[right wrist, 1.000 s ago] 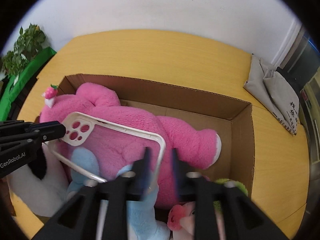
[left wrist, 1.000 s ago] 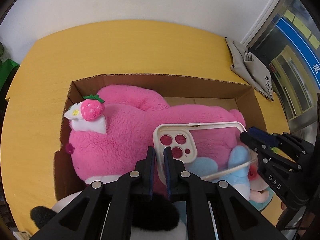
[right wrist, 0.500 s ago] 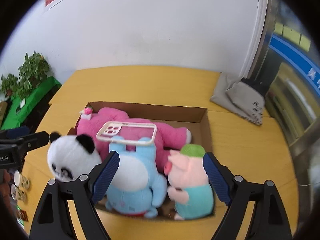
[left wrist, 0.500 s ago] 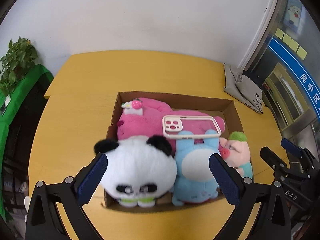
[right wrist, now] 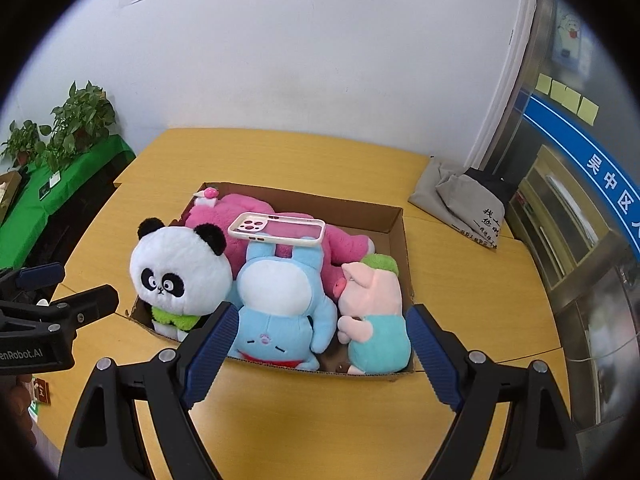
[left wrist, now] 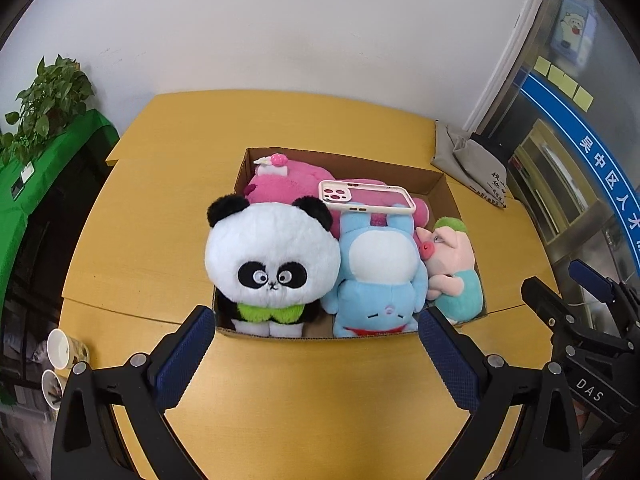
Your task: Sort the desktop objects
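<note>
Left wrist view: the left gripper [left wrist: 316,356] stands spread wide and empty over the bare front of the yellow table [left wrist: 320,400], its blue-padded fingers framing the near wall of the cardboard box [left wrist: 320,334]. At the right edge the right gripper [left wrist: 560,284] shows, also spread and holding nothing, well apart from the box. Paper cups [left wrist: 60,350] sit low at the left edge. In the box's front row a panda plush [left wrist: 272,256] stands upright at the left, a blue plush [left wrist: 378,276] lies head toward the camera in the middle, and a pig plush [left wrist: 452,264] leans at the right. Behind them lies a pink bear plush [left wrist: 280,188]. A white phone case [left wrist: 366,198] rests flat on top, touching the blue plush and the pink bear, well beyond both grippers. Farther right a grey bag [left wrist: 472,164] lies on the table; a potted plant [left wrist: 48,100] stands at far left.
</note>
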`<action>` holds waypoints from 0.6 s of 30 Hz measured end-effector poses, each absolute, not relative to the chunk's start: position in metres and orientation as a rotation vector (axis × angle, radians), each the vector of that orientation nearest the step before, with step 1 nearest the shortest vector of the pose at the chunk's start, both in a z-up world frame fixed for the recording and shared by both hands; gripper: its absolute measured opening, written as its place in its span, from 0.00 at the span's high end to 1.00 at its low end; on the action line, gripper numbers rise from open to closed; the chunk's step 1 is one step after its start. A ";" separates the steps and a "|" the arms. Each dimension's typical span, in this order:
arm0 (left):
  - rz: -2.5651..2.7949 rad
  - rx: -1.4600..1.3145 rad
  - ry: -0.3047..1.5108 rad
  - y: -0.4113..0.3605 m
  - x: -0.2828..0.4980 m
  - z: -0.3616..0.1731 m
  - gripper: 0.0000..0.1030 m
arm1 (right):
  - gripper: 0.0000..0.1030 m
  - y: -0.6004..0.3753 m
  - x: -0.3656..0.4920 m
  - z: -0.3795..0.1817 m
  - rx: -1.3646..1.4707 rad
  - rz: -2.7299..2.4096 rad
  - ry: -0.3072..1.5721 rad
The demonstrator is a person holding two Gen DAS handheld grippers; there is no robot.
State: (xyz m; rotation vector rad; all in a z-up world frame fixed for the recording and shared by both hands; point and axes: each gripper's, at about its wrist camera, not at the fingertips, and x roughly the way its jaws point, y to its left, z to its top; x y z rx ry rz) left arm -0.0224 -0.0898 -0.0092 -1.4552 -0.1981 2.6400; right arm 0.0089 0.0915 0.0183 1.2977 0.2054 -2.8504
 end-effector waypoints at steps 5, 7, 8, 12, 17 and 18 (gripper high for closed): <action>2.650 -1.430 -0.199 -0.088 -0.008 -0.002 0.00 | 0.17 0.091 0.022 0.027 1.274 -2.860 0.213; 2.656 -1.420 -0.196 -0.085 -0.005 0.002 0.00 | 0.17 0.092 0.026 0.028 1.269 -2.864 0.208; 2.658 -1.416 -0.194 -0.084 -0.003 0.003 0.00 | 0.17 0.093 0.028 0.029 1.266 -2.867 0.205; 2.673 -1.403 -0.183 -0.077 0.000 0.007 0.00 | 0.17 0.099 0.034 0.032 1.252 -2.876 0.205; 2.685 -1.394 -0.170 -0.066 0.002 0.011 0.00 | 0.17 0.110 0.037 0.033 1.240 -2.881 0.184; 2.691 -1.393 -0.169 -0.064 0.003 0.012 0.00 | 0.17 0.113 0.037 0.033 1.238 -2.880 0.179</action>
